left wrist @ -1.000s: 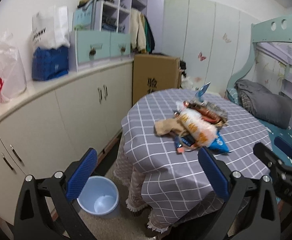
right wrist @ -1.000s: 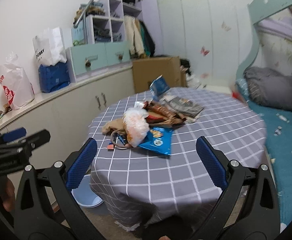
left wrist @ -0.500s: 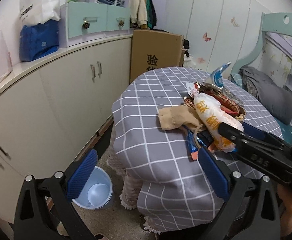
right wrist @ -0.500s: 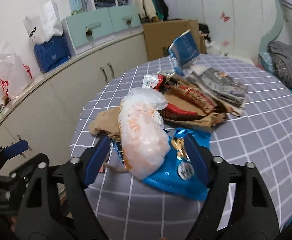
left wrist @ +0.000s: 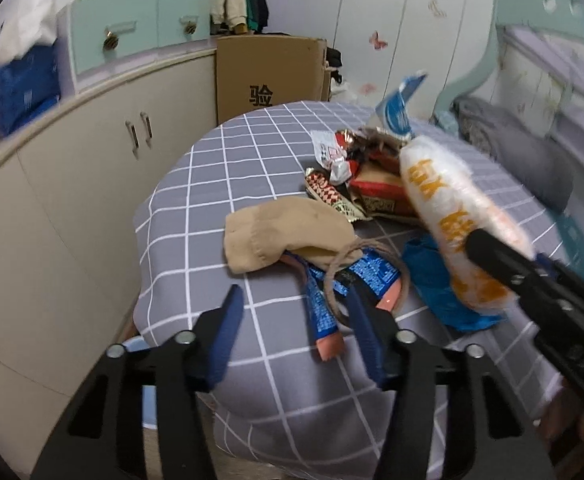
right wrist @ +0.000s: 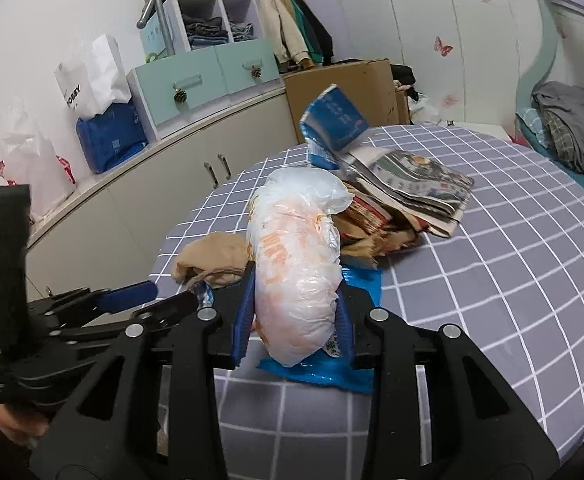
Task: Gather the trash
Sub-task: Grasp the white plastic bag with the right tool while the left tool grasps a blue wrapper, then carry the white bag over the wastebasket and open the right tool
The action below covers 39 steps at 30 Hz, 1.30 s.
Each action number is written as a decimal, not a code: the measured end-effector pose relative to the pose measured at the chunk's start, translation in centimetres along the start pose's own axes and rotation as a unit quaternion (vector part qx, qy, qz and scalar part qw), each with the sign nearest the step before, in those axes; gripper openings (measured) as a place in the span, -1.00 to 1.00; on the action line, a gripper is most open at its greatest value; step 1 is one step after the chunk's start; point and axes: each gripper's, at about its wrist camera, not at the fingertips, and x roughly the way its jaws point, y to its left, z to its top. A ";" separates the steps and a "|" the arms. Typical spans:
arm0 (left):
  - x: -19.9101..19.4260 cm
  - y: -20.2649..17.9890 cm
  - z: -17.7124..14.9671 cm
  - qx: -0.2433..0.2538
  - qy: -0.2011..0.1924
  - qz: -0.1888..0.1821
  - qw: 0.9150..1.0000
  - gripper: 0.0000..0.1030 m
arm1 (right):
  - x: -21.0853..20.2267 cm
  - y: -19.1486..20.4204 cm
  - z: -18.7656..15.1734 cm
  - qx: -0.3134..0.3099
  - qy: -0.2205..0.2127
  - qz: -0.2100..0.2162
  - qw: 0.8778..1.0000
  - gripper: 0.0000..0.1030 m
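Right claw (right wrist: 295,318) closing, blue pads pressed on both flanks of puffy white plastic bag (right wrist: 296,276) with orange print, atop flat blue wrapper (right wrist: 324,372). Left claw (left wrist: 292,332) closing, pads apart over blue wrapper strip (left wrist: 320,312) and twine loop (left wrist: 366,276), gripping nothing. Just beyond: soft tan cloth pouch (left wrist: 280,236), crumpled red-brown wrappers (left wrist: 372,184), folded newspaper (right wrist: 420,184). All on grey checked worktop (left wrist: 220,168); beige cabinets (left wrist: 92,152) behind.

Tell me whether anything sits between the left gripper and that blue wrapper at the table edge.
Nothing visible blocks it. The blue wrapper already lies between the left gripper's closing jaws, with a brown string loop draped over it.
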 end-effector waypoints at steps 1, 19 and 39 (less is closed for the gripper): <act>0.2 -0.3 0.0 0.006 0.001 0.005 1.000 -0.13 | 0.0 -0.2 -0.1 0.002 0.000 0.000 1.000 -0.33; -2.0 -0.8 -0.6 0.021 -0.021 -0.008 1.000 -0.94 | -1.2 -0.3 -0.9 0.002 -0.008 0.011 1.000 -0.33; -10.7 8.5 -2.6 -0.090 -0.123 -0.020 0.988 -0.94 | -2.9 7.3 -0.7 -0.058 -0.021 0.042 0.997 -0.33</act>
